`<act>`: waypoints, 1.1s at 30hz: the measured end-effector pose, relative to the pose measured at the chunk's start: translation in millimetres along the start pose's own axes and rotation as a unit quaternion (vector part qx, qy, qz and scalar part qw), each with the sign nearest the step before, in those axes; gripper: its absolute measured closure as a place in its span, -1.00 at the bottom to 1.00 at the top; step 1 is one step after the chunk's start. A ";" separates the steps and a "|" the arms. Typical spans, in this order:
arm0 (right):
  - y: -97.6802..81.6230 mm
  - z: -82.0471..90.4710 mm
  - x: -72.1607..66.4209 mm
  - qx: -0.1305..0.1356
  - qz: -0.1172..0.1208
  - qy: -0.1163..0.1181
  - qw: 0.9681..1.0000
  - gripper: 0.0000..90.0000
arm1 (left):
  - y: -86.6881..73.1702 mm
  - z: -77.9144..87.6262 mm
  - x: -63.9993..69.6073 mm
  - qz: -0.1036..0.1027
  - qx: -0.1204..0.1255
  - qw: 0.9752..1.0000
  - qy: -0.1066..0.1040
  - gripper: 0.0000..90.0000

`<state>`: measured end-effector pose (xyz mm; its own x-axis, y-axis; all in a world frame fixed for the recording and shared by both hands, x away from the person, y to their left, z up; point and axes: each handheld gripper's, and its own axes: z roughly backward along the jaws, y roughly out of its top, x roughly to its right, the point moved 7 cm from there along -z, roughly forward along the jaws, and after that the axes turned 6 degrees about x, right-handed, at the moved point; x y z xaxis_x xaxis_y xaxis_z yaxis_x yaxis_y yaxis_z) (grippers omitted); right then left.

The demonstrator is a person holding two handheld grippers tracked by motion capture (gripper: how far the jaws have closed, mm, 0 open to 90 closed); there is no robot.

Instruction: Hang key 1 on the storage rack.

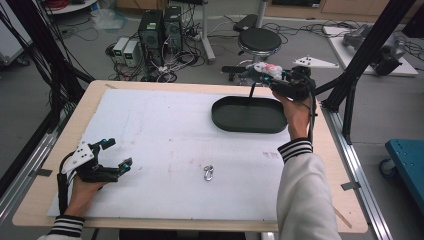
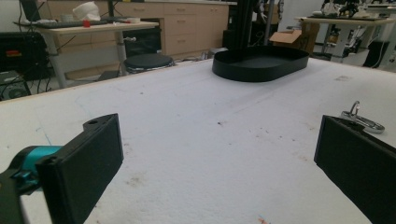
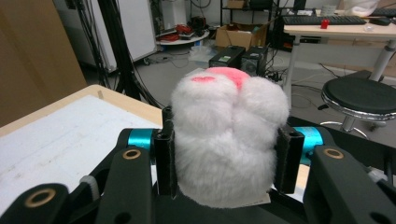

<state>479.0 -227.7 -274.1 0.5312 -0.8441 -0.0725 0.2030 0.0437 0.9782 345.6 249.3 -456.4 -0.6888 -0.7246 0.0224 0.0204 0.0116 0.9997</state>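
Above the black tray point(image 1: 248, 116), right gripper point(image 1: 266, 71) jaws pinch a white plush toy point(image 3: 227, 140) (no readable label); left gripper point(image 1: 116, 154) jaws spread.

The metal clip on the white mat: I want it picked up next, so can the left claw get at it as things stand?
Probably yes. The left claw is open and holds nothing, and the metal clip lies flat on the white mat with only bare mat between them. The right claw, holding the plush toy, is off by the black tray.

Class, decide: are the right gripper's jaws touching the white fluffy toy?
Touching. In the right gripper view, both jaws of the right gripper press into the sides of the white fluffy toy.
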 end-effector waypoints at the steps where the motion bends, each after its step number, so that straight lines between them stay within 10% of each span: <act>1: 0.2 -1.0 0.3 -0.002 0.003 -0.001 1.000 0.21 | 0.4 0.2 -0.3 -0.001 0.003 1.000 0.001 -0.96; 33: 4.8 -29.9 4.5 0.009 0.006 -0.028 1.000 0.20 | -0.2 1.1 0.6 -0.005 0.008 1.000 0.004 -0.96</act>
<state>507.0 -215.3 -275.5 0.4864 -0.8723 -0.0495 0.1811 0.0452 0.9824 344.4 249.6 -456.5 -0.6838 -0.7295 0.0126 0.0017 0.0157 0.9999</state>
